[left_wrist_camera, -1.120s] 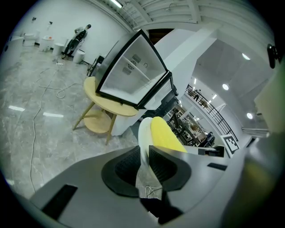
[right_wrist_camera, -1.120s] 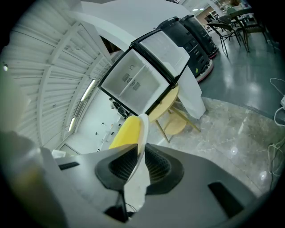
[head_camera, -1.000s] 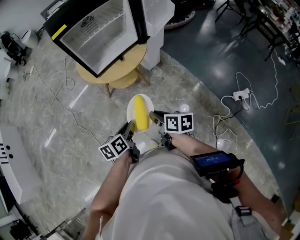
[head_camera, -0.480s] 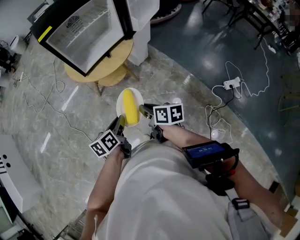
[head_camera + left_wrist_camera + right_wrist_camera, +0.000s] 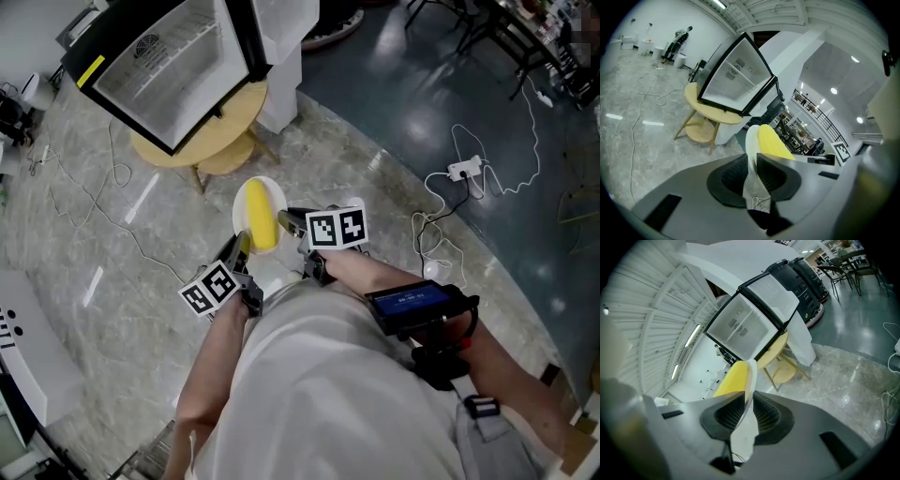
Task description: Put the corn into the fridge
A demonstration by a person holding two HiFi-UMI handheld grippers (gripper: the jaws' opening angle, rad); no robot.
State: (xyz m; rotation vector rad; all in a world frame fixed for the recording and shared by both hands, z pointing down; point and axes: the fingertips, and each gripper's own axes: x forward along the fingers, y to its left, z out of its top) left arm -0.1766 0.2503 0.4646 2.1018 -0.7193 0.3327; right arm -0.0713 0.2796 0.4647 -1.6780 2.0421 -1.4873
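Marble floor (image 5: pixel 131 272), open fridge (image 5: pixel 169 66) on round surface (image 5: pixel 236 114); left tool (image 5: pixel 240 247) and right tool (image 5: pixel 292 222) each pinching plate (image 5: pixel 278 195) rim, corn (image 5: pixel 259 216) on top.

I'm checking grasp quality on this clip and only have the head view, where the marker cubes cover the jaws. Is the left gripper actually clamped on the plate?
Observer: Yes. The left gripper view shows the left gripper with both jaws shut on the rim of the plate.
Operator: And the right one?
Observer: The same. In its own view the right gripper has its jaws shut on the plate's rim on the other side.
Operator: Is either gripper pinching the corn too?
Observer: No. The corn lies on the plate beyond the jaws. Only the rim sits between them.
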